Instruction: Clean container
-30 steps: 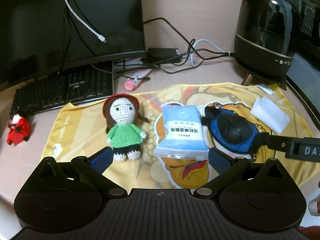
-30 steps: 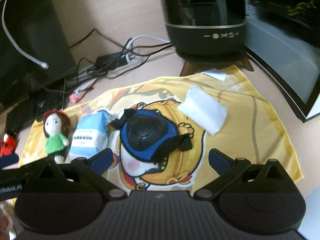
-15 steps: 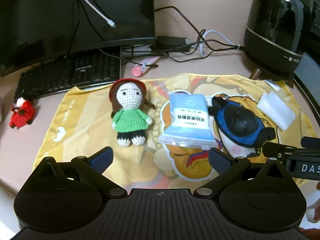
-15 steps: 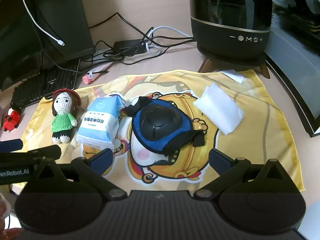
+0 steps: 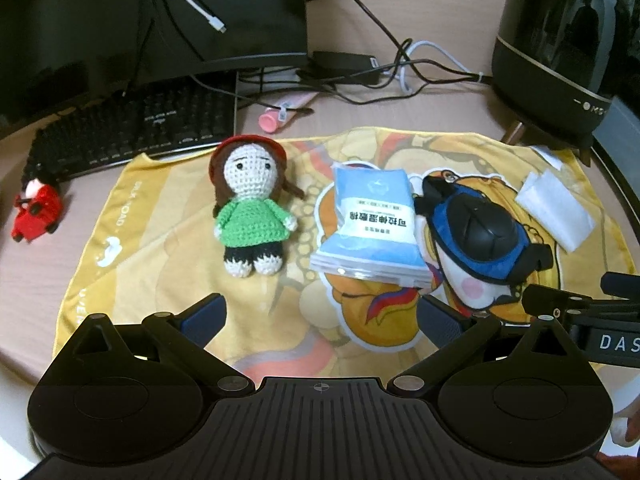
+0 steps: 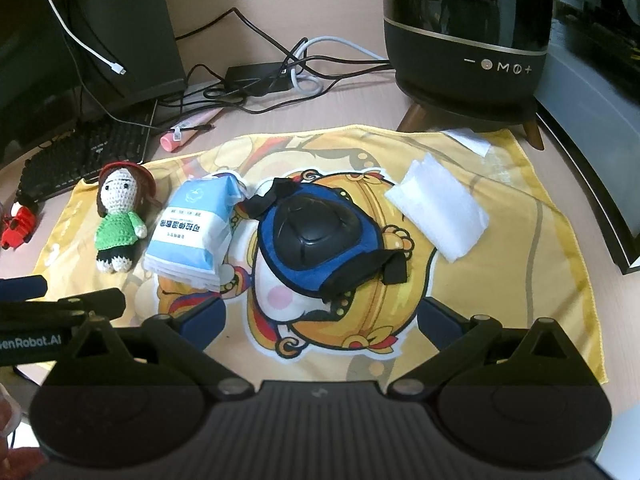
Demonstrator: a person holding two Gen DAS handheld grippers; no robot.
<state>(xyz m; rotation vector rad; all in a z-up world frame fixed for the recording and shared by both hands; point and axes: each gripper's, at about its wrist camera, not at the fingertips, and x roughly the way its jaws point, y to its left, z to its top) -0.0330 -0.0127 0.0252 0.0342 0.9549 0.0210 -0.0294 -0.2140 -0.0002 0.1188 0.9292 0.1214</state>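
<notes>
While both grippers hover low over the near edge, the wooden counter (image 6: 352, 96) carries a yellow cartoon-print cloth mat (image 6: 520, 280) with everything laid on it. Biggest on the mat is the blue-and-black padded knee guard (image 6: 316, 236), then the pale blue soft pack of wipes (image 6: 192, 236) just left of it, the folded white tissue pad (image 6: 438, 212) to the right, and the green crocheted doll (image 5: 250, 210) far left. No obvious container shows; the knee guard's hard cup seems the likeliest thing to clean, lying mid-mat, apart from both tools. The left gripper (image 5: 320, 322) and right gripper (image 6: 320, 322) both have jaws spread wide, empty. Risks: the flimsy tissue could crumple or slip from a pinch, and the loose mat may drag.
</notes>
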